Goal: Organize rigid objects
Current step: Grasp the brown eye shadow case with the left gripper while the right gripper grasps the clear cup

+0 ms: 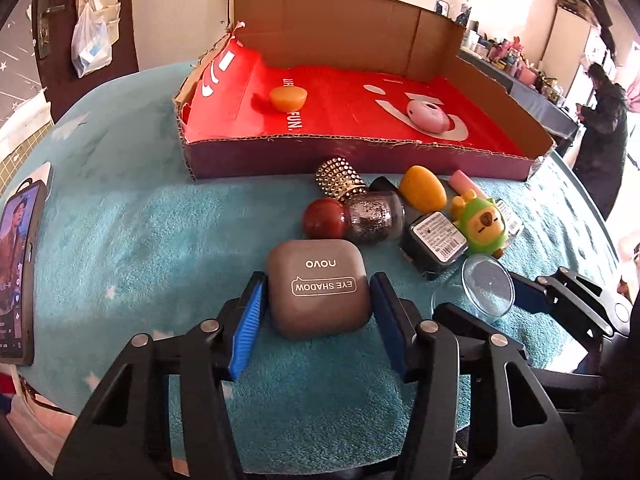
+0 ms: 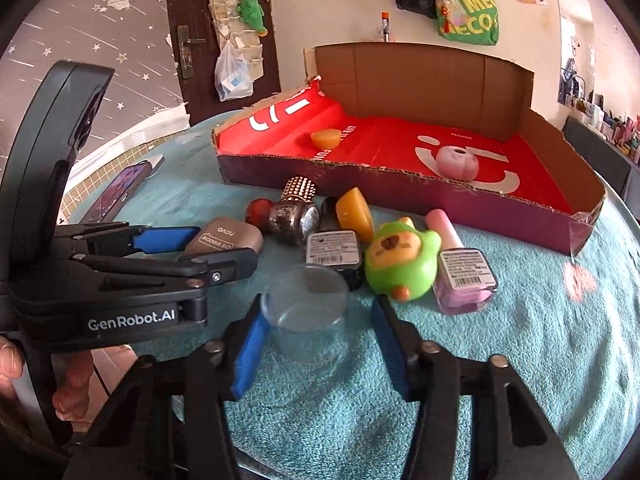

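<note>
A grey "EYE SHADOW" case (image 1: 318,292) lies on the teal towel with my left gripper (image 1: 318,280) shut on it, a blue pad against each side. In the right wrist view the same case (image 2: 228,236) pokes out of the left gripper (image 2: 226,247). A clear plastic cup (image 2: 308,308) stands between the pads of my right gripper (image 2: 319,304). In the left wrist view a blue pad (image 1: 520,292) lies against the cup (image 1: 488,288). Behind stands a cardboard box (image 1: 360,160) lined in red, holding an orange half-dome (image 1: 288,98) and a pink round piece (image 1: 428,116).
Between grippers and box lies a cluster: studded gold cap (image 1: 340,176), red ball (image 1: 324,218), glitter bottle (image 1: 374,218), orange egg (image 1: 424,188), green toy (image 2: 400,260), dark labelled bottle (image 2: 334,250), pink polish bottle (image 2: 464,276). A phone (image 1: 18,276) lies far left. A person (image 1: 604,132) stands back right.
</note>
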{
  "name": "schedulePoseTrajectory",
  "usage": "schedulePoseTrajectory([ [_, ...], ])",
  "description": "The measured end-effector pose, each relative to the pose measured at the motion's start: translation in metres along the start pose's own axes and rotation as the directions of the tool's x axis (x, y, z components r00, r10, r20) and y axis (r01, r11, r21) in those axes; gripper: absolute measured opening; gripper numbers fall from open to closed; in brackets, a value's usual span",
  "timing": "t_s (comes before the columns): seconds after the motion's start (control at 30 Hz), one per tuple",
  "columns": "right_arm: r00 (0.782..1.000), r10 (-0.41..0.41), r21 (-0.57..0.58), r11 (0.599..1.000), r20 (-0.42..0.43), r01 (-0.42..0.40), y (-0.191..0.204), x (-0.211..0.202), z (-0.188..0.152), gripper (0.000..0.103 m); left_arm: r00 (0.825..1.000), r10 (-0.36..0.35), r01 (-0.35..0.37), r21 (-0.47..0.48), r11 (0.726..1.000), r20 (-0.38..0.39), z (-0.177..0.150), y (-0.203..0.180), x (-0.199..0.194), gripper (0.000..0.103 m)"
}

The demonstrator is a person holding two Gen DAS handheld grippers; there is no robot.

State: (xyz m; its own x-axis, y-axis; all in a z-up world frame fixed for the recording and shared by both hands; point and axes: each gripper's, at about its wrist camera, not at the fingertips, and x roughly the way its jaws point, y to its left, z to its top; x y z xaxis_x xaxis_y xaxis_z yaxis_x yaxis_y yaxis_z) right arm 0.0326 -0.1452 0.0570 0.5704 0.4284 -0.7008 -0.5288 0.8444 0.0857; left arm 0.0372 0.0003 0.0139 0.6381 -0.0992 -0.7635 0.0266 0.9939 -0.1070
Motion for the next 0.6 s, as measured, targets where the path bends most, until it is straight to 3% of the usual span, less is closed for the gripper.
schedulePoseTrajectory([
  [0.03,1.0,0.003,-0.005,1.0,0.001,-0.003,0.001,0.0,0.0,0.042,1.0,-0.002,0.002,-0.001,1.0,0.001,0.0,0.0,0.0,0.05],
  [0.27,1.0,0.003,0.026,1.0,0.02,-0.004,-0.005,-0.009,0.001,0.042,1.0,-0.002,0.002,-0.009,1.0,0.021,-0.004,0.003,-0.01,0.05],
  [0.6,0.997,0.035,0.115,0.992,0.07,-0.043,-0.026,-0.033,0.02,0.042,0.991,-0.022,0.019,0.027,0.999,0.129,0.003,-0.003,-0.039,0.048],
])
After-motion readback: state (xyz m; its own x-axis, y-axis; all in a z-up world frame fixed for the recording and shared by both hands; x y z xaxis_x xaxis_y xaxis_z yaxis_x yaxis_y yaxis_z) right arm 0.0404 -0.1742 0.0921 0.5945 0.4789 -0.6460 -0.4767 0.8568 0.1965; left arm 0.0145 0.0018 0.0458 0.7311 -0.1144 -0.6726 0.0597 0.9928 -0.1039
